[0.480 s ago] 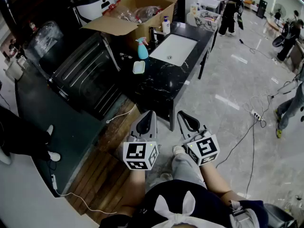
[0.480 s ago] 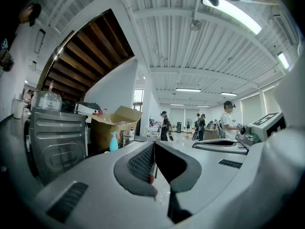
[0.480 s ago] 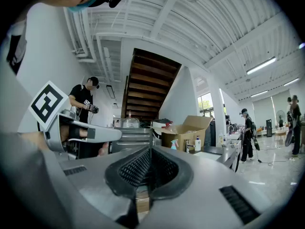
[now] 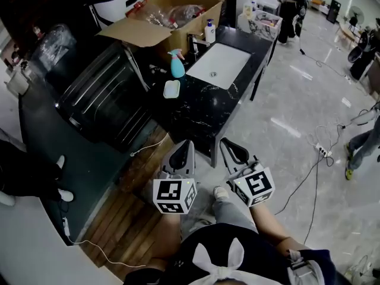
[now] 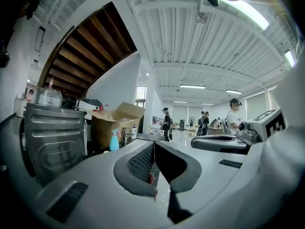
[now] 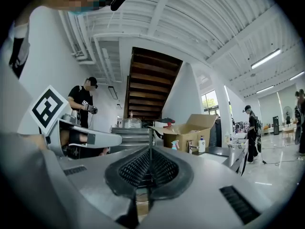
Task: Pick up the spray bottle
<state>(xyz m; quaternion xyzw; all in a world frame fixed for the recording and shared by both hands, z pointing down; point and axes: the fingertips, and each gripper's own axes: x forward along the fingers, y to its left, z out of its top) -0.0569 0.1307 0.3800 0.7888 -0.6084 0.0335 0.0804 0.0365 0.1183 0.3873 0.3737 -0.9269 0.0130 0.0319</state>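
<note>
Grey tiled floor [image 4: 297, 100] takes up the right half of the head view. A black marble counter [image 4: 205, 114] runs away from the person. To its left is a dark steel appliance [image 4: 107, 103] with a barred front. An open cardboard box [image 4: 142, 33] sits at the counter's far left, flaps up. A white sink [image 4: 218, 64] is set into the counter top, with a tap [image 4: 195, 42] at its left edge.

Left gripper [image 4: 185, 144] is low in the frame and short of the counter's near edge. Its jaws are closed tip to tip with nothing between them. Right gripper [image 4: 228, 144] is just beside it, also clenched and empty, its pads pressed flat together in its own view. Both are well apart from the bottle.

Spray bottle [image 4: 177, 64], blue with a pale trigger head, stands upright on the counter. It is left of the sink and just in front of the box. A pale teal tray [image 4: 171, 89] lies flat just nearer than the bottle. A white pump bottle [image 4: 209, 31] stands by the sink's far corner.
</note>
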